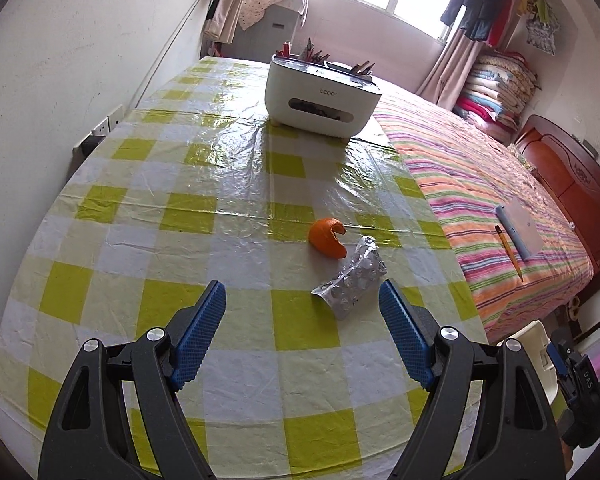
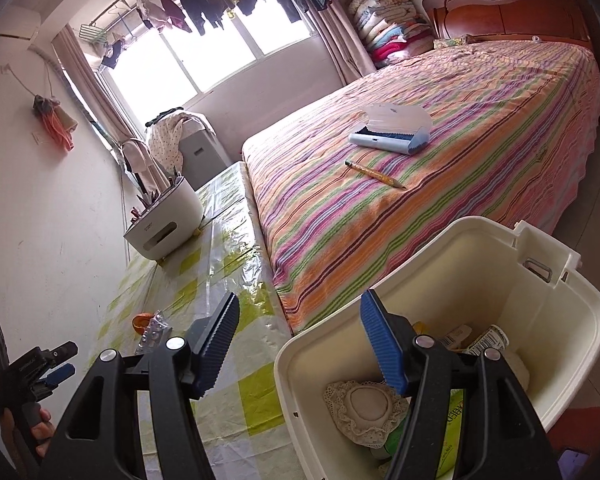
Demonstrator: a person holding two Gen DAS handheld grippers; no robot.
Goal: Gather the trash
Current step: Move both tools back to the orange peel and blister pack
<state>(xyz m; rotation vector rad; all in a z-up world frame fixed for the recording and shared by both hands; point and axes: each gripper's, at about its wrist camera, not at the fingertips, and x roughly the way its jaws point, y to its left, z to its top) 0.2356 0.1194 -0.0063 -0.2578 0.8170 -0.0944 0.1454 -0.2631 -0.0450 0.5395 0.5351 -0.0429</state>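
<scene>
Table [image 1: 148, 184] wide and bare on its left half; its right edge butts the striped bed [image 1: 500, 184], and the bin [image 2: 580, 320], already part-filled, stands off the near right corner. Remaining trash, a foil blister pack [image 1: 350, 280] and orange peel [image 1: 327, 237], lie touching near that right edge, just beyond our left gripper [image 1: 302, 312], jaws wide and empty. Right gripper [image 2: 300, 340] hangs empty over the bin rim, jaws apart; we judge the thin foil could skid off sideways under a pinch.
</scene>
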